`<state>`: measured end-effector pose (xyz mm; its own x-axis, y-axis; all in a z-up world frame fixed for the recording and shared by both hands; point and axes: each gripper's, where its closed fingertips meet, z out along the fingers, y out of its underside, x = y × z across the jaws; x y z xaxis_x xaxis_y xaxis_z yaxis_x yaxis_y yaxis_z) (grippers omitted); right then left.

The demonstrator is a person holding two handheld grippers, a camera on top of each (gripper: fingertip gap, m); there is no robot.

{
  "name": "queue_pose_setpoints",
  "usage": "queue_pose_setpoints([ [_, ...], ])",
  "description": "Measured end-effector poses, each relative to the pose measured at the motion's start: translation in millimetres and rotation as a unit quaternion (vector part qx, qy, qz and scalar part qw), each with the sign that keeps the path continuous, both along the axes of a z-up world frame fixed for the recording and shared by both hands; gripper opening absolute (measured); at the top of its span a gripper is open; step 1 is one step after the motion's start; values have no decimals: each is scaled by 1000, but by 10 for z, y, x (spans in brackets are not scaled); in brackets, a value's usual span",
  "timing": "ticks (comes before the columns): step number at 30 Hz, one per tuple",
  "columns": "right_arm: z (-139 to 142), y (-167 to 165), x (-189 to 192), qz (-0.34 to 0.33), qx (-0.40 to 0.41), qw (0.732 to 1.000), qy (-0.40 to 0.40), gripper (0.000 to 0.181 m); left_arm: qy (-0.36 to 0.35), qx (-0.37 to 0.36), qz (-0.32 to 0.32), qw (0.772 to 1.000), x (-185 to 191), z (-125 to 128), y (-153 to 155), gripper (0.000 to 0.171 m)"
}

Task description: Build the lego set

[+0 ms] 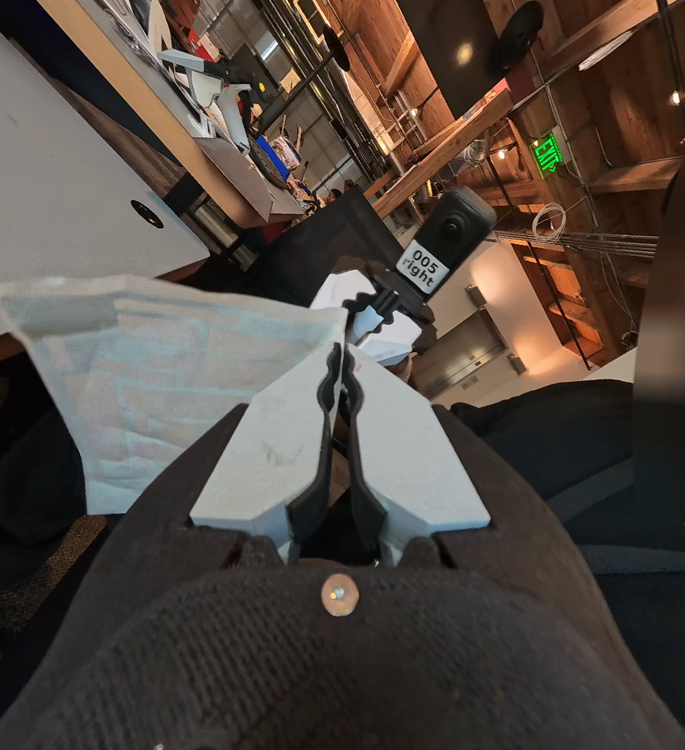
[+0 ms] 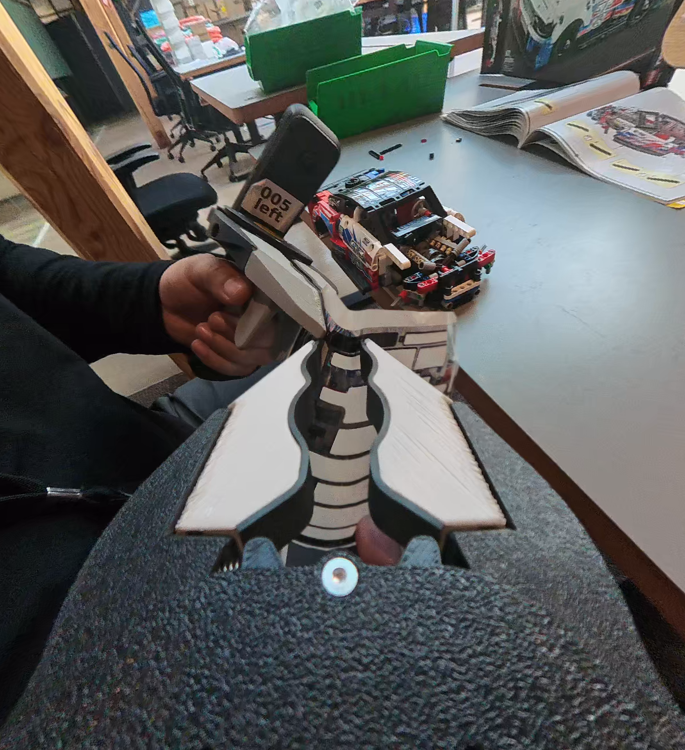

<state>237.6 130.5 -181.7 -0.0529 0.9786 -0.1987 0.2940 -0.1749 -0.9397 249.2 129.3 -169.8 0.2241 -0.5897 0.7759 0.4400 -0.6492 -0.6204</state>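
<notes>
A sticker sheet shows its pale back in the left wrist view (image 1: 170, 385) and its black-outlined white stickers in the right wrist view (image 2: 418, 345). My left gripper (image 1: 343, 353) is shut on the sheet's edge; it also shows in the right wrist view (image 2: 326, 324), held in a hand. My right gripper (image 2: 341, 345) is open, its fingertips a small gap apart just in front of the sheet, close to the left gripper's tip. It also shows in the left wrist view (image 1: 373, 320). The partly built lego car (image 2: 397, 239) stands on the grey table (image 2: 576, 324) just beyond the sheet.
An open instruction booklet (image 2: 616, 138) lies at the table's far right. Two green bins (image 2: 377, 89) stand at the back, with a few loose small pieces (image 2: 385, 150) in front of them. The set's box (image 2: 568, 36) stands behind. Office chairs (image 2: 170, 203) and a wooden post (image 2: 48, 142) are to the left. Left and right tips are no more than a few centimetres apart.
</notes>
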Motion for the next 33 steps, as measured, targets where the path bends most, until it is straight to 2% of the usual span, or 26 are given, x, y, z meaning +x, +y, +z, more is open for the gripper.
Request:
queue_pose_setpoints([
  [6, 35, -101, 76, 64, -61, 996, 29, 12, 14, 19, -30, 999, 90, 31, -56, 0],
  [12, 12, -108, 146, 88, -72, 993, 29, 7, 127, 72, -19, 989, 110, -26, -93, 0],
  [19, -23, -169, 185, 118, -85, 989, 13, 2, 159, 89, -32, 983, 77, 67, -132, 0],
  [21, -20, -159, 196, 123, -99, 987, 7, 3, 191, 96, -45, 976, 70, 80, -153, 1],
  [24, 27, -137, 198, 127, -111, 986, 12, 3, 276, 88, -80, 954, 99, -69, -170, 4],
  [26, 12, -135, 209, 131, -110, 985, 1, 3, 311, 99, -85, 941, 121, -110, -169, 0],
  [33, -32, -111, 253, 130, -91, 987, -25, 3, 335, 98, -102, 931, 226, -68, -181, 8],
])
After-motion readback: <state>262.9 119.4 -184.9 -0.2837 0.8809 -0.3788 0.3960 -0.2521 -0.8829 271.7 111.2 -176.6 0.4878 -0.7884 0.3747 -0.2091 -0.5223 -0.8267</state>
